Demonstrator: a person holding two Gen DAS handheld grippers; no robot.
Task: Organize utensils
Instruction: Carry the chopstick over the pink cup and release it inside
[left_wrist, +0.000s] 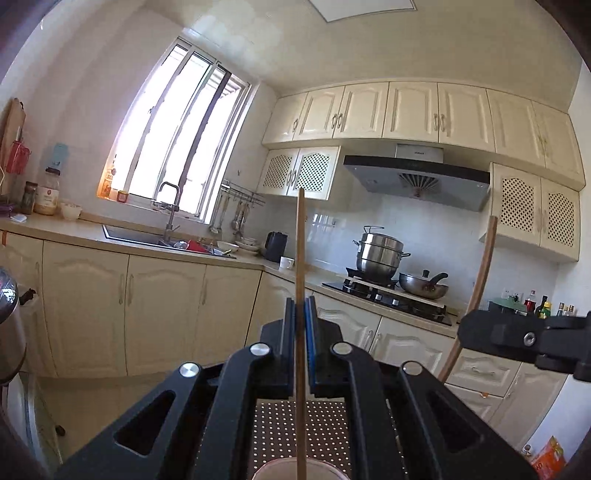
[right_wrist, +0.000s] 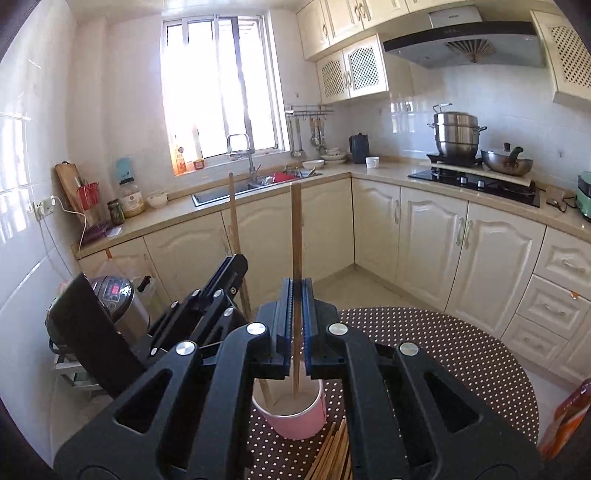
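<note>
My left gripper (left_wrist: 300, 314) is shut on a wooden chopstick (left_wrist: 300, 251) held upright, its lower end over the pink cup (left_wrist: 291, 470). My right gripper (right_wrist: 296, 295) is shut on another upright chopstick (right_wrist: 296, 236), whose lower end stands inside the pink cup (right_wrist: 295, 413). In the right wrist view the left gripper (right_wrist: 232, 266) sits just to the left, its chopstick (right_wrist: 233, 210) also reaching into the cup. In the left wrist view the right gripper (left_wrist: 517, 338) and its chopstick (left_wrist: 480, 273) are at the right. Several loose chopsticks (right_wrist: 332, 450) lie on the table beside the cup.
The cup stands on a round brown polka-dot table (right_wrist: 443, 350). An orange packet (right_wrist: 569, 413) sits at its right edge. A rice cooker (right_wrist: 110, 295) stands on a rack at the left. Kitchen cabinets, a sink (right_wrist: 236, 188) and a stove (right_wrist: 476, 181) lie beyond.
</note>
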